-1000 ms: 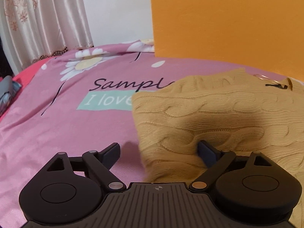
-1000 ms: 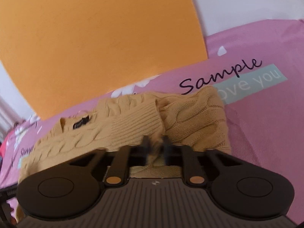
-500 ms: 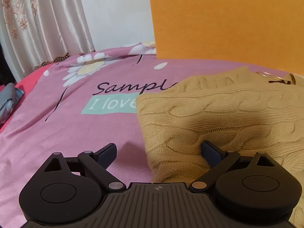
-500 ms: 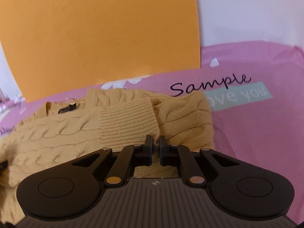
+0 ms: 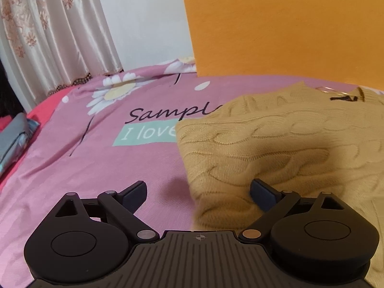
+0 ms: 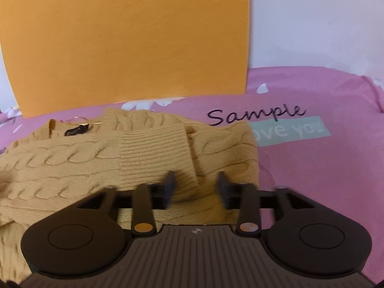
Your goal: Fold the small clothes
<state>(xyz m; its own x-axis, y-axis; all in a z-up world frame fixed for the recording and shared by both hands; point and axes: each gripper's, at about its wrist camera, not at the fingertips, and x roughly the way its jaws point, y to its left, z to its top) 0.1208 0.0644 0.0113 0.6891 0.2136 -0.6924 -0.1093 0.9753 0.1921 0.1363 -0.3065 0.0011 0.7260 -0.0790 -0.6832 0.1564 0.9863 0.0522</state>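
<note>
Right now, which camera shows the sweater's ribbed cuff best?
The right wrist view: the ribbed cuff lies folded across the sweater, just ahead of the open right tongs. The left wrist view shows only cable-knit body between the open left tongs; the cuff isn't identifiable there.

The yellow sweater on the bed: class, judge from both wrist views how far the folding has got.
Done: one sleeve's ribbed cuff lies folded across the sweater. In hand: nothing; the right gripper is open just above the cuff's edge, and the left gripper is open at the sweater's side edge. Left: probably the final fold, since collar and black label remain exposed.
</note>
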